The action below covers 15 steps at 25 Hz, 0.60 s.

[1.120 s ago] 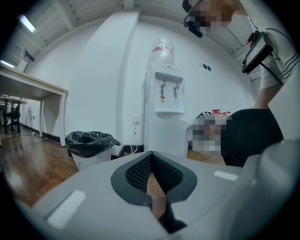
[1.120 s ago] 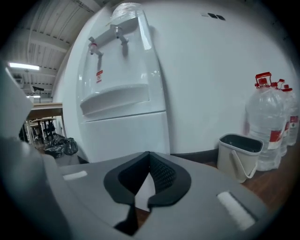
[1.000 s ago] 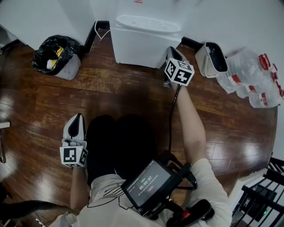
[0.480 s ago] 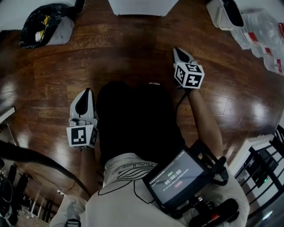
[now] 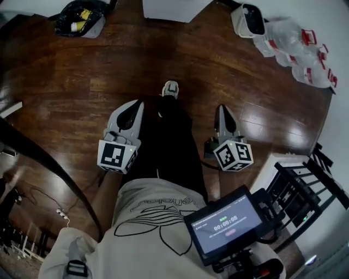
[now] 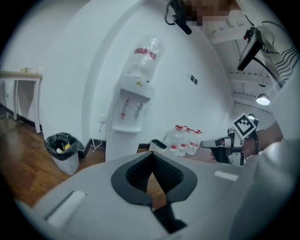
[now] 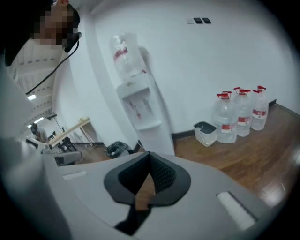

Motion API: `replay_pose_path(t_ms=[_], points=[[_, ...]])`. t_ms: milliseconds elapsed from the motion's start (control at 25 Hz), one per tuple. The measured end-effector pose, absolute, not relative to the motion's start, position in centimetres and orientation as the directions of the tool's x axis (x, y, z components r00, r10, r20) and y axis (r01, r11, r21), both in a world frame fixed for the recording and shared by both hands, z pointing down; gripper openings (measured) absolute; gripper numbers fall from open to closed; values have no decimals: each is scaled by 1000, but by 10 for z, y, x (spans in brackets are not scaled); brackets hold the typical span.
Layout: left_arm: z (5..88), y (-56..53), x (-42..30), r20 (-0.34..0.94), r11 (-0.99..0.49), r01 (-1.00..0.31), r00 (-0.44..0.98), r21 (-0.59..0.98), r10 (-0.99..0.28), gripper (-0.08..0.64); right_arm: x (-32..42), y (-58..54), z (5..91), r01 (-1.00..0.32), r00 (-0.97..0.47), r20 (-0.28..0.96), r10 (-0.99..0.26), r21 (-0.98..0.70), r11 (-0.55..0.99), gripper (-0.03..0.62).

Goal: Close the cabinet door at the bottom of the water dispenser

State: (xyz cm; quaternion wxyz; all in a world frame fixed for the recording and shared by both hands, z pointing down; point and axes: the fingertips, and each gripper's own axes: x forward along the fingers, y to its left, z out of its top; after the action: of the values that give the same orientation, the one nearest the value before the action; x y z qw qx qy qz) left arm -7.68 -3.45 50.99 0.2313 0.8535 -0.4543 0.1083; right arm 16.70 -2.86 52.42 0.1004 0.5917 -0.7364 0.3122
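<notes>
Retreating from the far water dispenser (image 5: 173, 8), left gripper (image 5: 136, 106) and right gripper (image 5: 222, 109) hang closed and empty; closing looks finished.

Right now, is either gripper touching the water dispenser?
No, the left gripper and right gripper hang beside the person's legs, well apart from the water dispenser at the head view's top edge.

Wide open floor (image 5: 136, 65) up to the water dispenser (image 5: 175, 8), with a trash bin (image 5: 82, 19) left and bottles (image 5: 297, 52) right of it.
</notes>
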Motion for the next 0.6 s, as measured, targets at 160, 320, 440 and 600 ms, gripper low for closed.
replay_pose_path(t_ms=[160,320,440,600], points=[[376,-4,-54,336,-565,-780,626,270,-704,18,77,5,382,-923,-377,435,-818,-251,292,3],[269,39,-29,301,-621,-756,653,207,-695,17,38,50,280,-880,-475,340,-811,-189,436,3],[233,49,-20,261,-632,-760,647,149,-717,11,37,57,253,-869,-494,309,-812,-212,448,3],[216,73,-14,206,-606,-777,629,169,-750,12,41,71,235,-872,-479,288,-829,-266,412,3]])
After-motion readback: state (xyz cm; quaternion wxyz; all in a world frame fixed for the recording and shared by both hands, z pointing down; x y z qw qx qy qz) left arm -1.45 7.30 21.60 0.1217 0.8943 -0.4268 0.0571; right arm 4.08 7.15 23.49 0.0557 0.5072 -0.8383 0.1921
